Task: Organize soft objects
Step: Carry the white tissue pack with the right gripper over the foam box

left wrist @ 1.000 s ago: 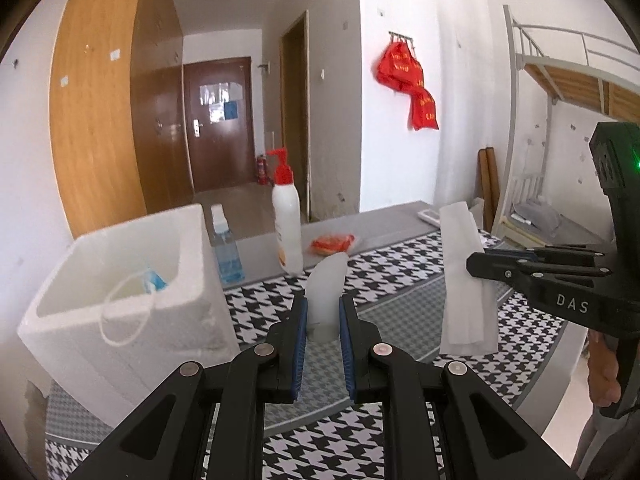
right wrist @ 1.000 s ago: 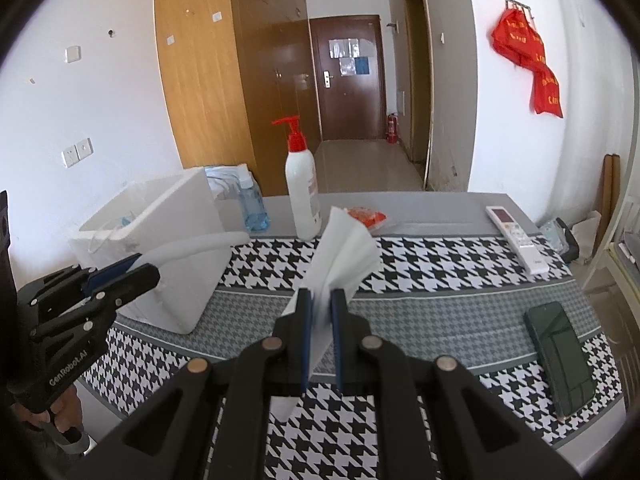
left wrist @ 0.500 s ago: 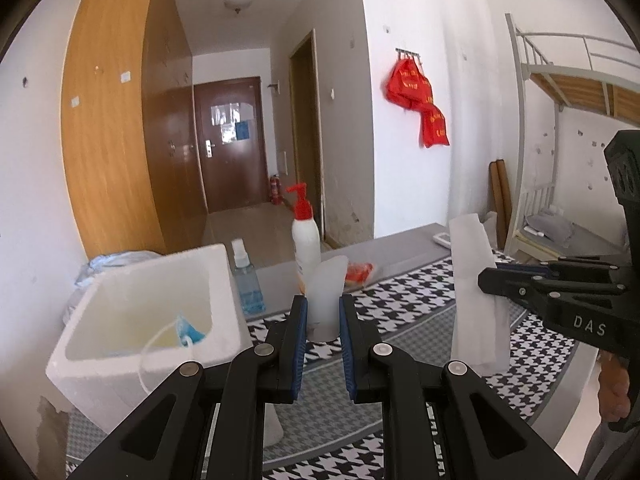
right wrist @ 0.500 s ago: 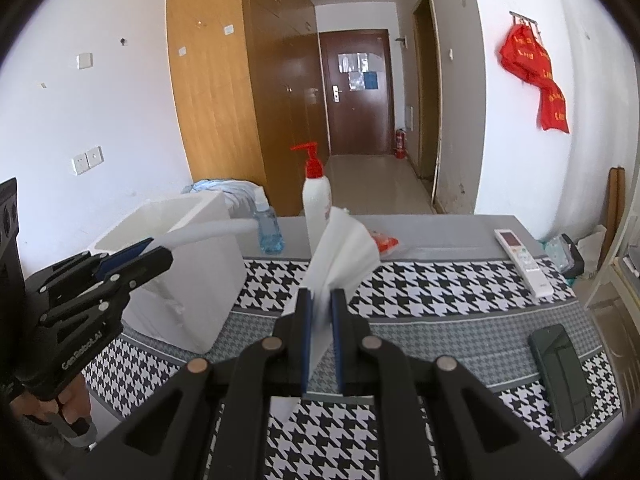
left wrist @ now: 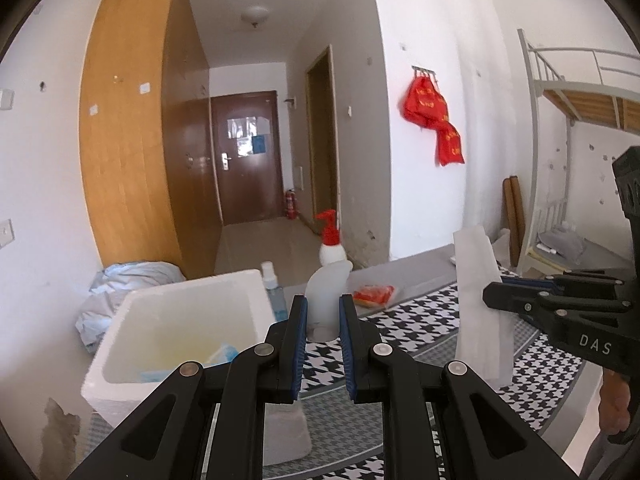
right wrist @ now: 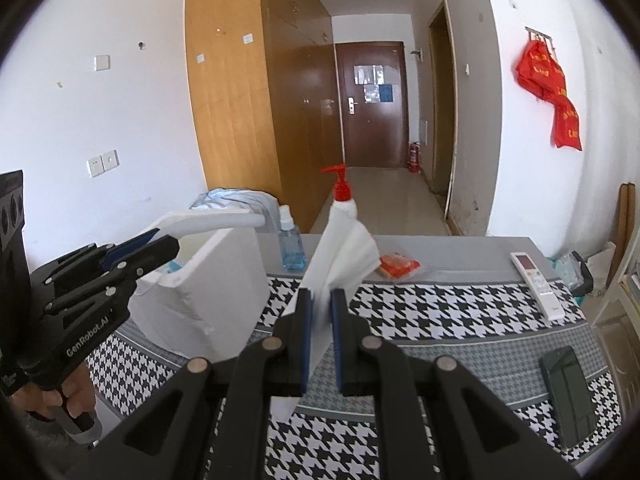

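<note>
Holding a soft white strip each, both grippers hang above the houndstooth bench (right wrist: 440, 312). The left gripper (left wrist: 323, 320) has its fingers clamped on a pale strip (left wrist: 326, 300) that sticks up right over the near edge of the foam box (left wrist: 176, 320). Inside that box I can see a blue face mask (left wrist: 224, 354). The right gripper (right wrist: 319, 316) pinches a folded white tissue (right wrist: 340, 252), fanning up and flopping down below the fingers. Further back: a red-pump bottle (right wrist: 342, 196), a blue sanitizer bottle (right wrist: 291, 248), an orange packet (right wrist: 398, 264). On the right, a remote (right wrist: 536, 284) and a dark phone (right wrist: 568, 392).
</note>
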A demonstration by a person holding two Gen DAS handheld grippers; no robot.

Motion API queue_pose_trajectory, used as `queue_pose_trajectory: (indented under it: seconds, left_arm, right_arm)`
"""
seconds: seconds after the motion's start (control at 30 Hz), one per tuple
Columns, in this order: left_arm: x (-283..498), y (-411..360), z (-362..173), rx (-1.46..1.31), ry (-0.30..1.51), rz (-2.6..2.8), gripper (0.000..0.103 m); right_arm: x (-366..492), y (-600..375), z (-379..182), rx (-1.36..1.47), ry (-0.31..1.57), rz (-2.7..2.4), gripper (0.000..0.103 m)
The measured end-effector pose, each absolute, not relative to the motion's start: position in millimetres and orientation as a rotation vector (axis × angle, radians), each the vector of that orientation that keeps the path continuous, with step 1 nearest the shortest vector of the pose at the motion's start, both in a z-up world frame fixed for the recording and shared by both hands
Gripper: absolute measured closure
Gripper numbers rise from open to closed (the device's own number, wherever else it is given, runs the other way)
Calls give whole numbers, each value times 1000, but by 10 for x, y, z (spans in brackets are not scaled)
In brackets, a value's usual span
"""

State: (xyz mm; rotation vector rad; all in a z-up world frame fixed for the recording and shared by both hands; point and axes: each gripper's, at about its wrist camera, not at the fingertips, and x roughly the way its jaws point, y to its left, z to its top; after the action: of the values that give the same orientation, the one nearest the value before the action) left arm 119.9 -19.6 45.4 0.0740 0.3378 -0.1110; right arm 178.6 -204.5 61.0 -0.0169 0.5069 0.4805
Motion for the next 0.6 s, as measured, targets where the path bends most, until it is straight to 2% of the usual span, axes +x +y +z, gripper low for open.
queue_pose_trajectory:
  seconds: [0.6]
  left_arm:
    - [1142,188,567,44,311,12,86]
  right_arm:
    - [1848,-1730,734,-25,471,586,91]
